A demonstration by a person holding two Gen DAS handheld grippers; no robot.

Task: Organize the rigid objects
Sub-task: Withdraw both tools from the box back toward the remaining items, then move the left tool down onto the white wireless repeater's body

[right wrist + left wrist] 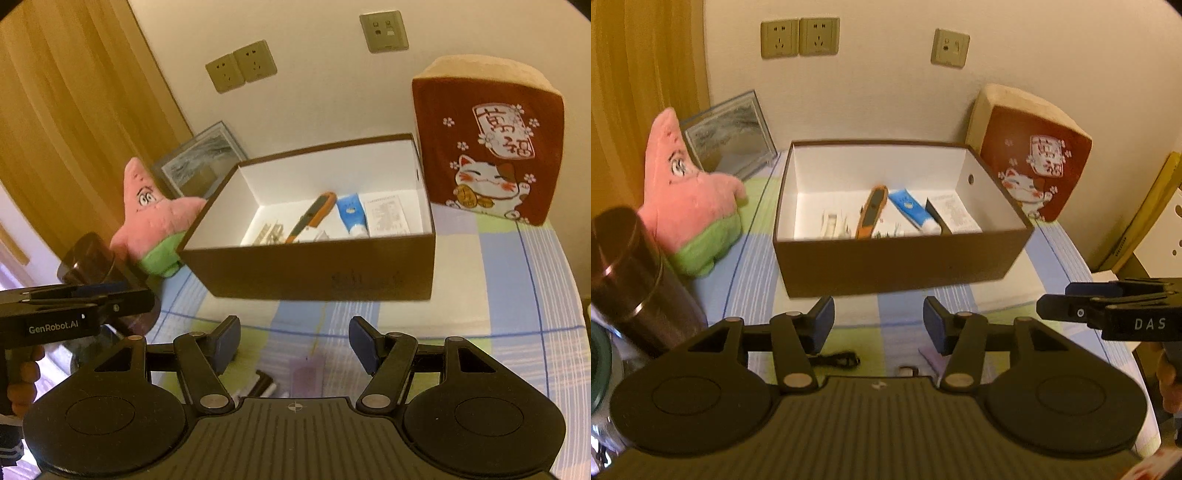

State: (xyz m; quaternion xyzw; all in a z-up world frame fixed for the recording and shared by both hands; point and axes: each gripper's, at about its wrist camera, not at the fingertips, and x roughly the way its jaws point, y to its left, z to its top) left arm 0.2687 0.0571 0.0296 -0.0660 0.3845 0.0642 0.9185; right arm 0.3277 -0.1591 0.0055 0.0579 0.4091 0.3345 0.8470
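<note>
Two hand-held grippers hover above a bench draped in a blue, green and white checked cloth (517, 280), facing an open brown cardboard box with a white interior (886, 262). The left gripper (879, 325) has its blue-padded fingers spread and holds nothing; the right gripper (293, 341) likewise has its fingers spread and empty. Inside the box lie an orange-and-grey utility knife (314, 216), a blue-and-white tube (352, 216), a printed paper leaflet (388, 216) and small pale items too blurred to identify. A pink star-shaped plush toy (687, 199) leans left of the box; a red lucky-cat cushion (487, 147) stands to its right, near the wall.
</note>
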